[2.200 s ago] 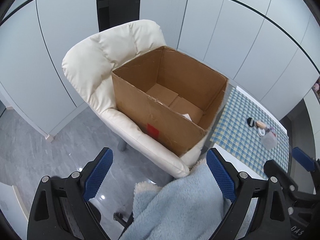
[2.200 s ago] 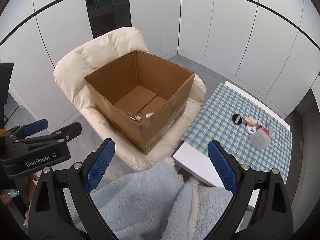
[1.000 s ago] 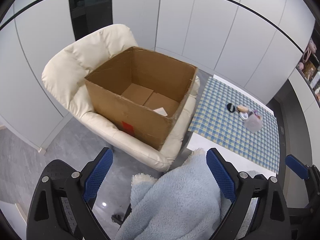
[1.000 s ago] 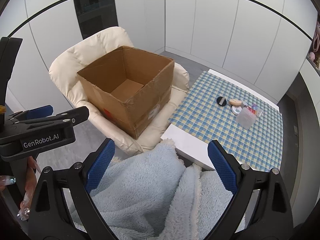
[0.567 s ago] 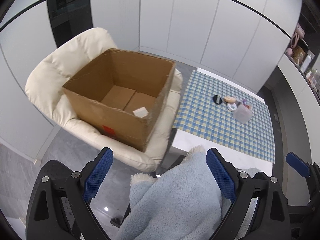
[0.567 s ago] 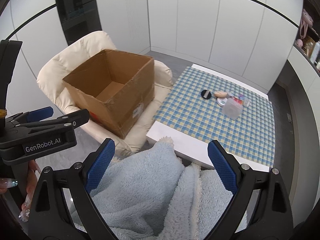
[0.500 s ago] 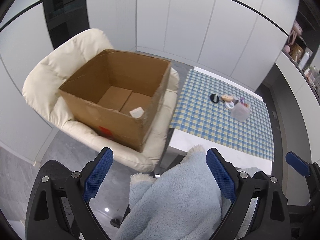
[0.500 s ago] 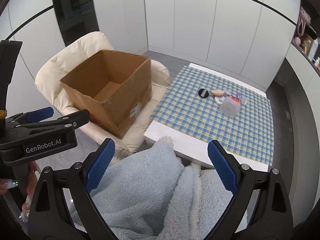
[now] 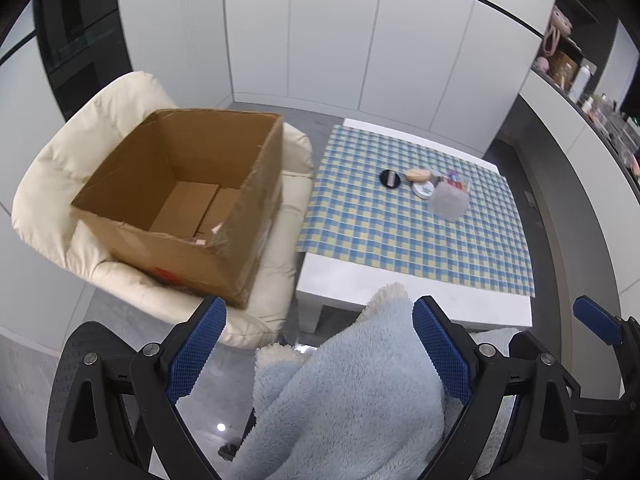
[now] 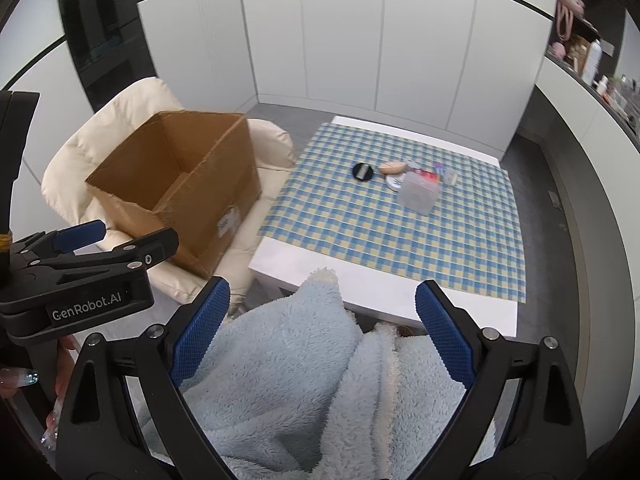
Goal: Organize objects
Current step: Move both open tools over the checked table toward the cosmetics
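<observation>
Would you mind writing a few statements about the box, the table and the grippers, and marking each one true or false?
1. The cardboard box sits on a cream armchair. True.
2. The box is packed full to the top. False: it is open and nearly empty, with only a small scrap showing near its front wall.
3. A checked cloth covers the white table. True.
4. The small items on the cloth are spread all over it. False: the clear plastic container and the small round items are clustered together.
5. The left gripper has its fingers spread wide. True.
</observation>
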Action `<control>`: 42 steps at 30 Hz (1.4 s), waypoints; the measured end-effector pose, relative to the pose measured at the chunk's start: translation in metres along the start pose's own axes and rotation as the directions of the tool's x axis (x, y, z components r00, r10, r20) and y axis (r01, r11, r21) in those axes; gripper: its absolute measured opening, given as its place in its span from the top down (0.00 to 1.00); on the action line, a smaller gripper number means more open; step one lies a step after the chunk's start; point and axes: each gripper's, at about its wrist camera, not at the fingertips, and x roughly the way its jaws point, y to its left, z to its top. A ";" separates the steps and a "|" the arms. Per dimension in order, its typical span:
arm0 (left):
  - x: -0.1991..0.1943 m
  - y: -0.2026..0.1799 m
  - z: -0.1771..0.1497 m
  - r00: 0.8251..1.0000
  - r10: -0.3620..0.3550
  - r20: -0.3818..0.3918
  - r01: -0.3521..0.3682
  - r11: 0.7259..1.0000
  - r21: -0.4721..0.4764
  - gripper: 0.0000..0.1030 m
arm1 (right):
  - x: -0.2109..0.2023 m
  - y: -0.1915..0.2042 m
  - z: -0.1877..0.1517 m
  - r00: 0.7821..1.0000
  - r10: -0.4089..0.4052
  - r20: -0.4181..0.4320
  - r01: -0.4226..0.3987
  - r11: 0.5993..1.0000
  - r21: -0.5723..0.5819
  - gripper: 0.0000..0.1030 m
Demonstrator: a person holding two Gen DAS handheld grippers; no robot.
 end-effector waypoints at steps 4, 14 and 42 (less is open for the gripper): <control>0.006 -0.016 0.004 1.000 -0.015 -0.007 0.015 0.999 0.033 0.08 | -0.001 -0.017 -0.001 1.000 -0.020 -0.004 0.020 0.999 0.035 0.07; 0.021 -0.053 0.014 0.999 -0.050 -0.021 0.052 0.994 0.099 0.08 | -0.001 -0.063 -0.008 0.996 -0.083 -0.027 0.086 0.989 0.119 0.07; 0.122 -0.117 0.068 0.996 -0.077 -0.047 0.082 0.988 0.130 0.08 | 0.087 -0.153 0.005 0.990 -0.121 -0.068 0.132 0.971 0.199 0.07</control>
